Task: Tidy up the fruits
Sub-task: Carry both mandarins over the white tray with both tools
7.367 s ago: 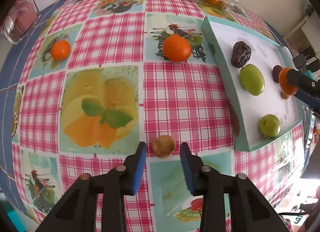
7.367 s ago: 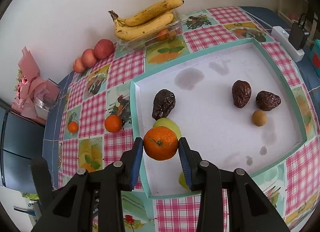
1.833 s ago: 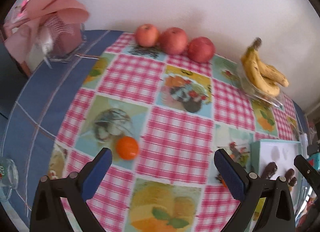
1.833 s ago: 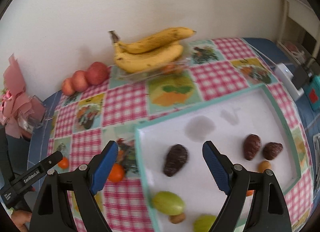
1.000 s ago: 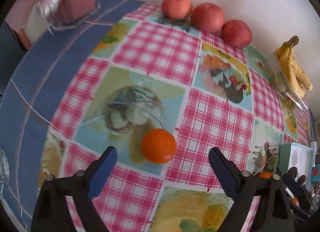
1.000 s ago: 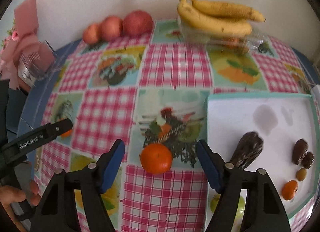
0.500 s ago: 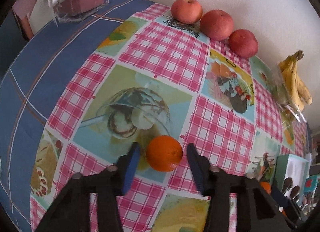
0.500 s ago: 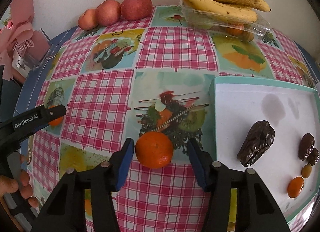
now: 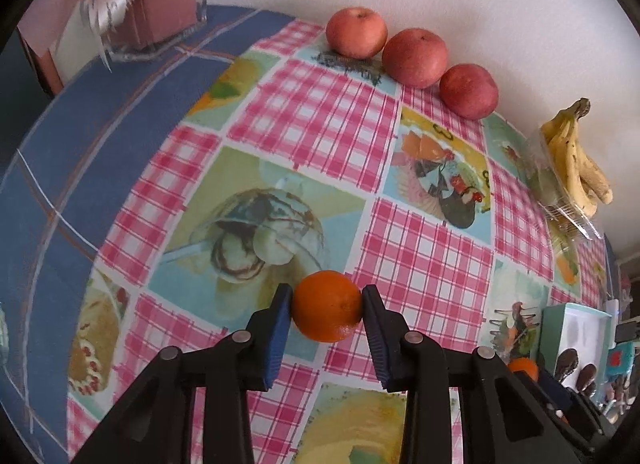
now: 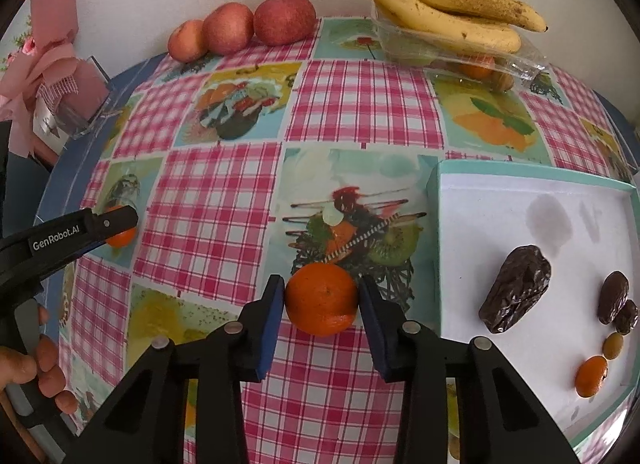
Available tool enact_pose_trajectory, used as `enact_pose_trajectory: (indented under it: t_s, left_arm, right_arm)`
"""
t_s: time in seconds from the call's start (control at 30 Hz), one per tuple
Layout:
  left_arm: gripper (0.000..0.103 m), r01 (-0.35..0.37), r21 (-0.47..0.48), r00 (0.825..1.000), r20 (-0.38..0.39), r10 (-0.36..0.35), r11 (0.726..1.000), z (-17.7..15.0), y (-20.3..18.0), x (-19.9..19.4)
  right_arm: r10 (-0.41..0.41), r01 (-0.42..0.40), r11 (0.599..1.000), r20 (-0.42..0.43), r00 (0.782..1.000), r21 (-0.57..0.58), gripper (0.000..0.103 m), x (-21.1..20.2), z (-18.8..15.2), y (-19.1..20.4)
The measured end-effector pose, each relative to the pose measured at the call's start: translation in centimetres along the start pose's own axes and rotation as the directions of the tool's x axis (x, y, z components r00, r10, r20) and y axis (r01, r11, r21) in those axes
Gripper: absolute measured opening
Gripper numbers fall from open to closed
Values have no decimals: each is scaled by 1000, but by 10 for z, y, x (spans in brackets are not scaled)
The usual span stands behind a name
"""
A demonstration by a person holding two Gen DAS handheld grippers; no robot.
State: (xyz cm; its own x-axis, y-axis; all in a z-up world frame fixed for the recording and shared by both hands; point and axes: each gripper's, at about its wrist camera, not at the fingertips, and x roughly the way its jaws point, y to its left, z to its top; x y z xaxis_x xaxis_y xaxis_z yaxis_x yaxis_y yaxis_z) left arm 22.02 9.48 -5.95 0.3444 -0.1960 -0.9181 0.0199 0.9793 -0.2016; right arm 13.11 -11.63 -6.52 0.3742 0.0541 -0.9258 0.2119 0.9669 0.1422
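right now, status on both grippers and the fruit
Left gripper closing on small round orange tangerine. Right gripper closing on second tangerine beside teal-rimmed white tray. Nothing in the way.

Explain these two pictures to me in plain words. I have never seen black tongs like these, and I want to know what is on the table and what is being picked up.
No robot here: a person holds a hand-squeezed tool in each hand, and a camera on each looks along its two blue-padded fingers.

The left view shows the left tool with its jaws closing on an orange on the checked tablecloth.

The right view shows the right tool closing on a second orange beside the white tray. At that picture's left edge you see the left tool and the person's hand.

Three apples and bananas sit by the wall. The tray holds dark dates and a small orange fruit.
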Motion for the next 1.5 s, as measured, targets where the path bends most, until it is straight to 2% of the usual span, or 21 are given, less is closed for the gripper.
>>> enact_pose_trajectory:
  t_s: [0.47,0.8,1.0,1.23,1.37,1.5]
  left_arm:
    - [38,-18,35,997,81,15,999,-11,-14,-53]
    - [38,2,69,993,120,-10,998,-33,-37,-84]
    - [38,26,69,992,124,-35,997,-45,-47,-91]
    - [38,20,83,989,142,-32,996,-54,-62,-99]
    - [38,18,111,989,141,-34,994,-57,-80,-100]
    - [38,32,160,990,131,-53,987,-62,-105,-98]
  right_arm:
    - [3,-5,1000,63,998,19,39,-51,-10,-15]
    - [2,-10,998,131,991,57,40,-96,-28,-39]
    - [15,-32,995,164,986,98,40,-118,-37,-65]
    - [-4,-26,986,181,983,164,40,-129,-44,-101]
    - [-38,0,977,178,983,212,40,-131,-47,-129]
    - [-111,61,961,176,978,269,40,-136,-49,-164]
